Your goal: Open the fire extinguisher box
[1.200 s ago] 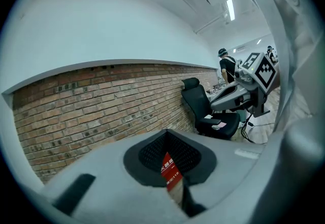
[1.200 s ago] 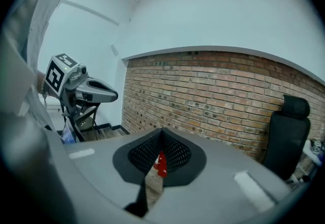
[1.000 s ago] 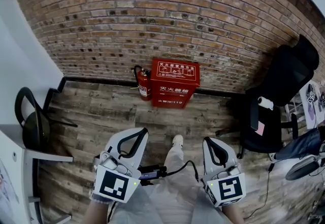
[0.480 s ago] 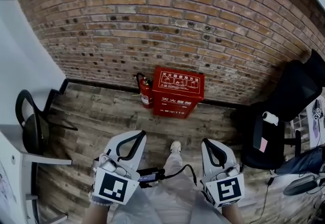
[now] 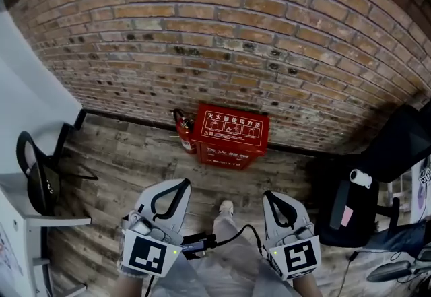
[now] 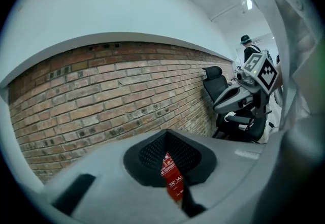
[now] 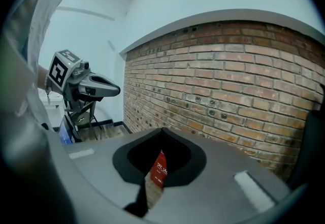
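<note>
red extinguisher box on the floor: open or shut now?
Shut. In the head view the fire extinguisher box has its lid flat on the body; no gap or interior shows.

A brick wall (image 5: 222, 33) met a worn wooden plank floor (image 5: 128, 154) along a dark skirting (image 5: 121, 116). A small red fire extinguisher (image 5: 184, 134) stood upright on the floor at the wall's foot. A black office chair (image 5: 380, 168) sat at the right near the wall, well apart from a black round-backed chair (image 5: 35, 178) at the left beside a white wall (image 5: 27, 100).
</note>
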{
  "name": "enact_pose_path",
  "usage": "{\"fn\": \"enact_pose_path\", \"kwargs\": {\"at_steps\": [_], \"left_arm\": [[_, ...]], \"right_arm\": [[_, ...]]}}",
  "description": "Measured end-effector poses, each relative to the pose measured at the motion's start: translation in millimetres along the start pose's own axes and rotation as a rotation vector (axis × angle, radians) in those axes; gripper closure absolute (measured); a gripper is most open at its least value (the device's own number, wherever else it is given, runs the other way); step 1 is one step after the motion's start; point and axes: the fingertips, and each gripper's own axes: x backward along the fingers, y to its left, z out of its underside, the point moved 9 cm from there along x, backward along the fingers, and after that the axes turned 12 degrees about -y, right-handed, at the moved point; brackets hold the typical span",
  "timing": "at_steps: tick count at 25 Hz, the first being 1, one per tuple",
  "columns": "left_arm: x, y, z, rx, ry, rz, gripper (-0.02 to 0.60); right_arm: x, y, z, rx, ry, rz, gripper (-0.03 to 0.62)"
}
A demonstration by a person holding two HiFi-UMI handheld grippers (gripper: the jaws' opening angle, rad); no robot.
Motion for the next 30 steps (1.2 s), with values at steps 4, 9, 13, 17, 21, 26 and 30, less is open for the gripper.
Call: {"fn": "enact_pose_path", "kwargs": {"at_steps": [4,9,13,17,21,26,30], "left_arm": [[-39.1,12.2,6.5,0.01,0.033,-0.021,0.583],[-78.0,26.4,6.0,0.006,0.043,-0.044,0.583],[-101.4,31.1,5.1,0.011,0.06,-0.061,0.583],[-115.4,31.5,4.8,0.018,0.07,-0.068,0.581],[-125.0,28.2,6.0,0.019,0.083,-0.055,0.583],[-132.4,25.5,7.2,0.023,0.082,-0.033,0.583],[-138.4,27.1,8.7,0.018,0.083,-0.004,0.583]], "right_arm": [[-28.6,-37.7,7.7,-0.002,0.025,-0.037,0.588],[-57.9,-74.5,8.0,-0.008,0.017,-0.07,0.589],[-71.5,-96.9,8.2,-0.012,0.016,-0.089,0.588],[-79.3,-109.0,13.1,-0.023,0.026,-0.104,0.589],[-82.3,-113.5,18.7,-0.039,0.034,-0.117,0.588],[-81.9,-113.3,22.7,-0.046,0.043,-0.127,0.588],[-82.7,-113.4,24.6,-0.058,0.047,-0.112,0.588]]}}
